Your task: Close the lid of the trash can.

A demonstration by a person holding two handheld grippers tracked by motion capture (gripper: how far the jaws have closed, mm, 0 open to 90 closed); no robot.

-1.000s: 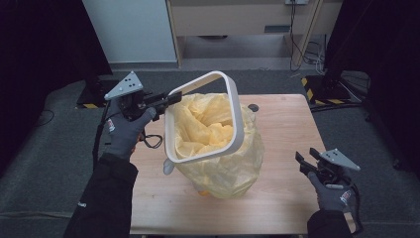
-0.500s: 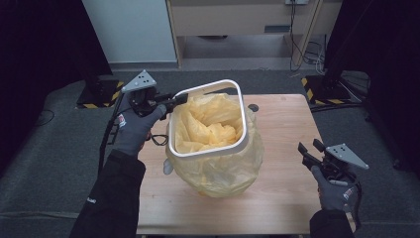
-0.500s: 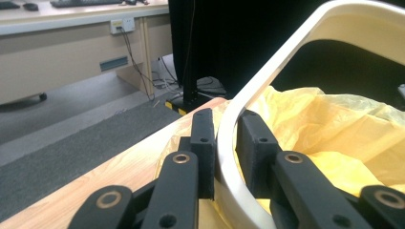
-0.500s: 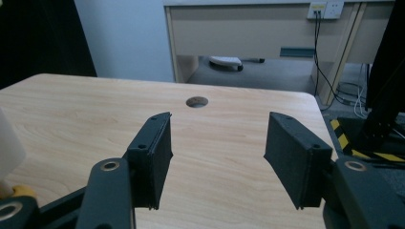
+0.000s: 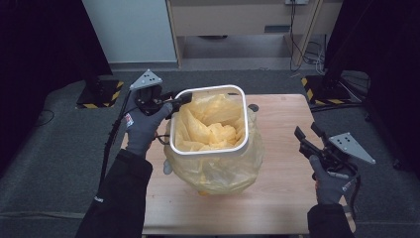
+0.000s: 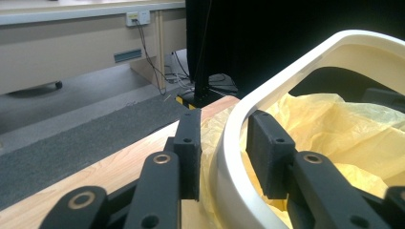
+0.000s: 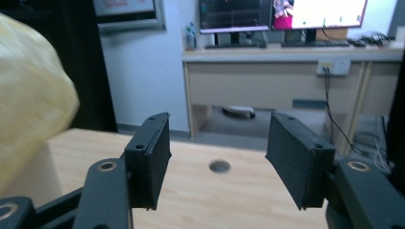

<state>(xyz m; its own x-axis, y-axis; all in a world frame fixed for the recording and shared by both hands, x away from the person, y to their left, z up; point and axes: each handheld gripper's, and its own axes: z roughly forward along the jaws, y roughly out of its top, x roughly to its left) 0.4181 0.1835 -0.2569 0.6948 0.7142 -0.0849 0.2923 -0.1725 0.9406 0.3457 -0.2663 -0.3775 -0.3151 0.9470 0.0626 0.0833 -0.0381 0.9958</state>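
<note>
A white square ring [image 5: 208,148] lies level on top of a bin wrapped in a yellow plastic bag [image 5: 218,173] at the middle of the wooden table [image 5: 282,198]. My left gripper [image 5: 181,100] straddles the ring's far left corner. Its jaws have just been opening and stand open, one pad [image 6: 188,152] outside the ring [image 6: 229,162] and the other inside against the yellow bag [image 6: 334,124]. My right gripper [image 5: 307,130] hovers open above the table's right side with nothing between its pads [image 7: 217,129]. The bag's bulge [image 7: 33,90] shows at the left of the right gripper view.
A small round hole [image 5: 253,107] sits in the table behind the bin, also seen as a hole [image 7: 219,166] ahead of the right gripper. Dark floor surrounds the table. A desk [image 7: 286,76] with monitors stands beyond the far edge.
The white ring went from tilted and raised to level on the bin. The left hand came in with it and its jaws opened. The right gripper rose a little.
</note>
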